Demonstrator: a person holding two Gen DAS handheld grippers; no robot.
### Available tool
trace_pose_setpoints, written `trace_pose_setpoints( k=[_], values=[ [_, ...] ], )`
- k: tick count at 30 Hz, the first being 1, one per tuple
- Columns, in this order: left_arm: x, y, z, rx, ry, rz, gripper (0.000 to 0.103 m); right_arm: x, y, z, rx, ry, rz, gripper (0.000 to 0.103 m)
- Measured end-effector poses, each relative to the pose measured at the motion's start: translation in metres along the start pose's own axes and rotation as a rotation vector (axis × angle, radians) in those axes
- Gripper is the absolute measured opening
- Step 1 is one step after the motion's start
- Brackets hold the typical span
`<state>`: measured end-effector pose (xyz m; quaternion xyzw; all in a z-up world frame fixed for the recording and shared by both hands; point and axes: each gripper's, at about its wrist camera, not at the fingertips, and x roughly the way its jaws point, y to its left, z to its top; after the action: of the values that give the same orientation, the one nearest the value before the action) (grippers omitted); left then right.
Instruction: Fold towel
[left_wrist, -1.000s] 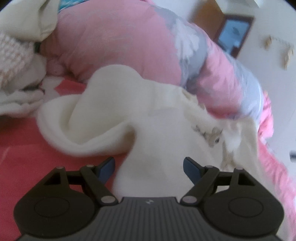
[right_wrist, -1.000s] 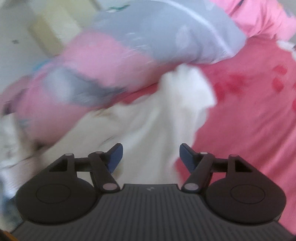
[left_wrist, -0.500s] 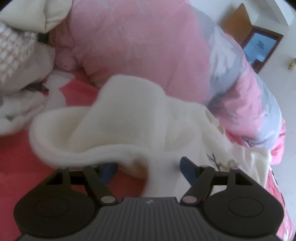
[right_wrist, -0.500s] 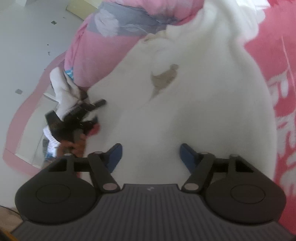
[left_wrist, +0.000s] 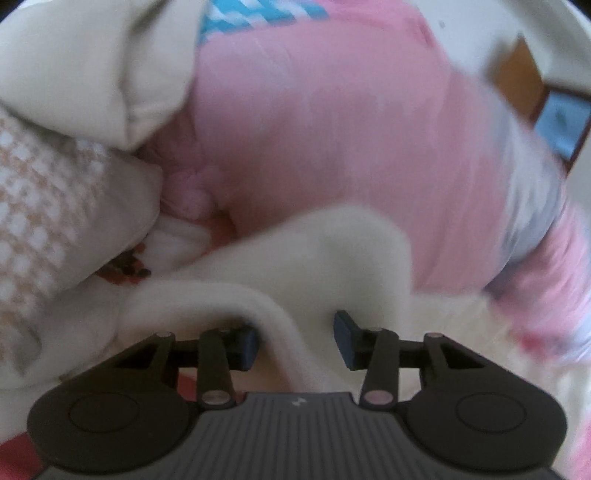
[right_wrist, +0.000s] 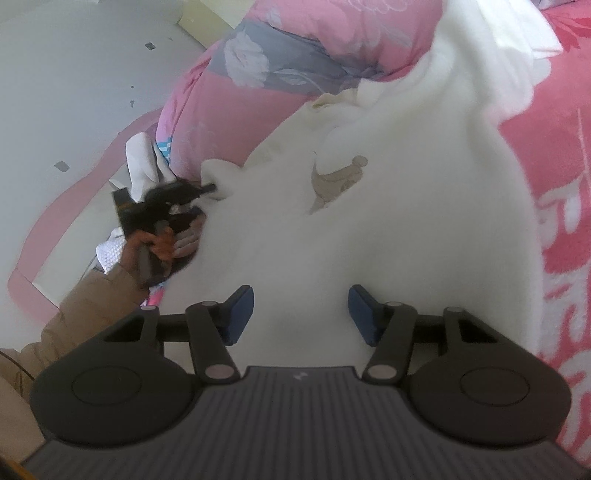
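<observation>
Between the blue pads of the left gripper (left_wrist: 295, 341) runs a thick rolled edge of the white towel (left_wrist: 325, 258); the jaws stand at a middling width and are closing, the left pad tucked under the hem and the right pad showing a small gap beside the cloth, so the pinch does not look complete yet. Over on the other side, the right gripper (right_wrist: 301, 315) hovers low over a broad flat stretch of the same towel (right_wrist: 388, 229), its jaws also narrowing from a fairly wide stance with cloth lying beneath and between them, though the pads do not visibly press on any fold. From the right wrist view the left gripper (right_wrist: 207, 188) can be seen far off at the towel's other corner, carried by a hand (right_wrist: 155, 240) in a tan sleeve (right_wrist: 81, 306). Outward from both tools, the towel sprawls rumpled across a pink patterned bedsheet (right_wrist: 546, 206), one end bunched up against a pink and grey floral quilt (right_wrist: 303, 48); a small beige motif (right_wrist: 340, 177) shows on its face. Beyond the left gripper lie a cream cloth (left_wrist: 92, 74) and a checked beige fabric (left_wrist: 48, 206). Judging by this, the folding has barely begun: no clean fold is visible, and both corners must first be gripped, the cloth spread, then doubled over.
</observation>
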<state>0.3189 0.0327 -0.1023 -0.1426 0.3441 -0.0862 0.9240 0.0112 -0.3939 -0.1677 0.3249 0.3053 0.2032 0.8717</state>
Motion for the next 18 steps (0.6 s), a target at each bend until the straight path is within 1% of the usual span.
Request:
trace_pose_setpoints(
  k=[2,4,6,8,11,14,18],
  values=[
    [-0.009,-0.001,-0.003,-0.001,0.01,-0.002,0.054,0.001,-0.001,0.0,-0.001,-0.001,0.005,0.057],
    [-0.018,-0.002,-0.006,-0.003,0.019,-0.007,0.071,0.003,0.0,0.001,-0.006,-0.001,0.006,0.057],
    [-0.038,-0.006,-0.011,0.029,0.026,-0.012,0.08,0.003,0.001,0.001,-0.013,0.0,0.007,0.058],
    [-0.063,-0.008,-0.016,0.093,0.031,-0.015,0.082,0.005,0.002,0.001,-0.017,0.0,0.005,0.058],
    [-0.103,-0.012,-0.029,0.149,0.045,-0.027,0.087,0.005,0.002,0.001,-0.026,0.0,0.002,0.058],
    [-0.143,-0.014,-0.049,0.175,0.061,-0.038,0.087,0.005,0.003,0.0,-0.032,-0.001,-0.001,0.058],
    [-0.191,-0.005,-0.08,0.18,0.103,-0.047,0.088,0.004,0.004,-0.002,-0.045,-0.004,-0.008,0.058]
  ],
)
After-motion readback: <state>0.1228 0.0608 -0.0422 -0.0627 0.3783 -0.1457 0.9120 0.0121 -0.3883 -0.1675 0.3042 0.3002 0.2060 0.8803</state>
